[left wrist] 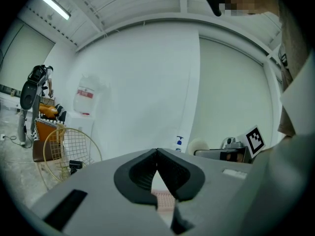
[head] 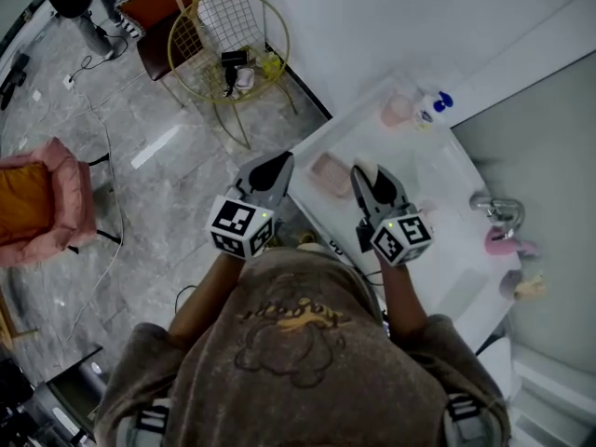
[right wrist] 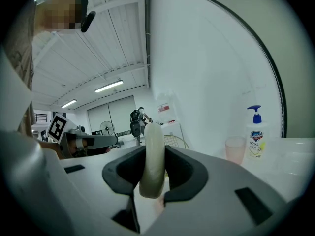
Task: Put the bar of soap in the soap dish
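Right gripper point(right wrist: 153, 168) jaws grip the bar of soap point(right wrist: 153, 146), long axis upright. The pink soap dish point(head: 331, 175) lies on the bench point(head: 447, 184) just left of them. Left gripper point(left wrist: 157, 154) jaws are closed and empty.

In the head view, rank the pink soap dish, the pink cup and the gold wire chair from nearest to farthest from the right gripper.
1. Pink soap dish: just left of the right gripper.
2. Pink cup: farther ahead, slightly right.
3. Gold wire chair: far off on the floor, upper left.
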### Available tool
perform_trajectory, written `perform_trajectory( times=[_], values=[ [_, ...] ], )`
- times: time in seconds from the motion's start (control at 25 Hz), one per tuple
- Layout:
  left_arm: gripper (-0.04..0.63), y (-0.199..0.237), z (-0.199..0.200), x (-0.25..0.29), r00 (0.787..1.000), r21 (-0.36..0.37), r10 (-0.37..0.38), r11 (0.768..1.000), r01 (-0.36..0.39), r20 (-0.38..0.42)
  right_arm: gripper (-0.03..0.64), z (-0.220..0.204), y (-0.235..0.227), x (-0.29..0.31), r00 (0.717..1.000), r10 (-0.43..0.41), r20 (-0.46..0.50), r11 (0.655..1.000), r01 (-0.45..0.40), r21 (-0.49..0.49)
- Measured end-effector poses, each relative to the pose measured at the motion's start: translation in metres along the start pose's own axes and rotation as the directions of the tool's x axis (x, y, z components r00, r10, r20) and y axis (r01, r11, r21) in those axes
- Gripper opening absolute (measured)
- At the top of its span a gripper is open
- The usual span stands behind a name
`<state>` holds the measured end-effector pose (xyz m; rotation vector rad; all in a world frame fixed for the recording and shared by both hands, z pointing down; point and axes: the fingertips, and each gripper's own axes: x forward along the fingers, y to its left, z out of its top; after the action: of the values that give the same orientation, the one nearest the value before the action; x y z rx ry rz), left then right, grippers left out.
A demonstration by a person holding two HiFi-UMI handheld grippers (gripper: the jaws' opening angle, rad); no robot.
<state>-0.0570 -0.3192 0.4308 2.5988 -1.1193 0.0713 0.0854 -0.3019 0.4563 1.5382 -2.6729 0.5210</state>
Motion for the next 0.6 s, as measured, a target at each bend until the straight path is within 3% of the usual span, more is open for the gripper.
perform_trajectory(
  times=[0.6],
  values=[
    [0.003,-0.001,-0.005,0.01,1.0,0.017,0.01,1.0,-0.009,-0.02,0.11,-0.046,-0.025,0.042,0.984,0.028,-0.174,0.998,-0.038,-0.054]
  ],
)
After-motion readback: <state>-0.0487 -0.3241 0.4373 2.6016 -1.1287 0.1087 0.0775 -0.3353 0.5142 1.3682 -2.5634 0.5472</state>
